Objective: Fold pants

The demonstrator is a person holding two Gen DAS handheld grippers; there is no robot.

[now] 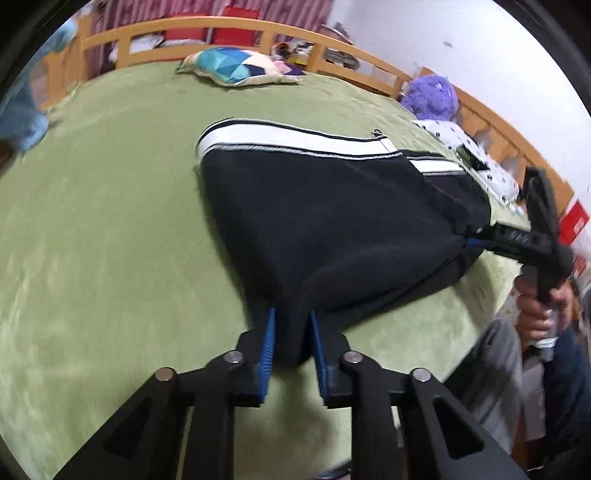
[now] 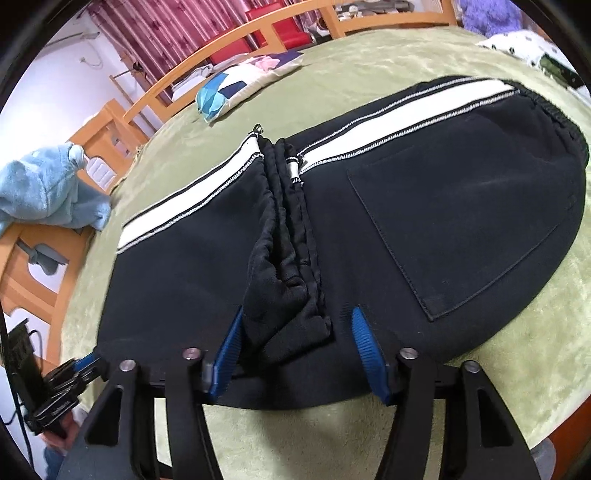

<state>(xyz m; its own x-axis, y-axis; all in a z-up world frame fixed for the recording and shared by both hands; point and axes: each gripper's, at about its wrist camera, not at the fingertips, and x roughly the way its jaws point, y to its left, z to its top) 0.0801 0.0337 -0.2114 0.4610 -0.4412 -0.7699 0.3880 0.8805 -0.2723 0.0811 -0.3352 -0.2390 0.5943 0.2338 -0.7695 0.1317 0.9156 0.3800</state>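
Note:
Black pants (image 1: pixel 325 225) with a white side stripe lie folded on the green bed cover (image 1: pixel 110 221). My left gripper (image 1: pixel 291 332) is shut on a bunched near corner of the pants. In the right wrist view the pants (image 2: pixel 443 221) show a back pocket and the leg ends folded up to the waistband. My right gripper (image 2: pixel 295 332) is open, its blue pads either side of a fold of black cloth at the near edge. The right gripper also shows in the left wrist view (image 1: pixel 476 236) at the pants' far corner; the left one shows in the right wrist view (image 2: pixel 83 363).
A patterned pillow (image 1: pixel 240 68) lies at the head of the bed by the wooden rail (image 1: pixel 221 27). A purple plush (image 1: pixel 430 94) and a dotted pillow (image 1: pixel 476 158) sit at the right. A blue plush (image 2: pixel 44 188) hangs at the bed's left side.

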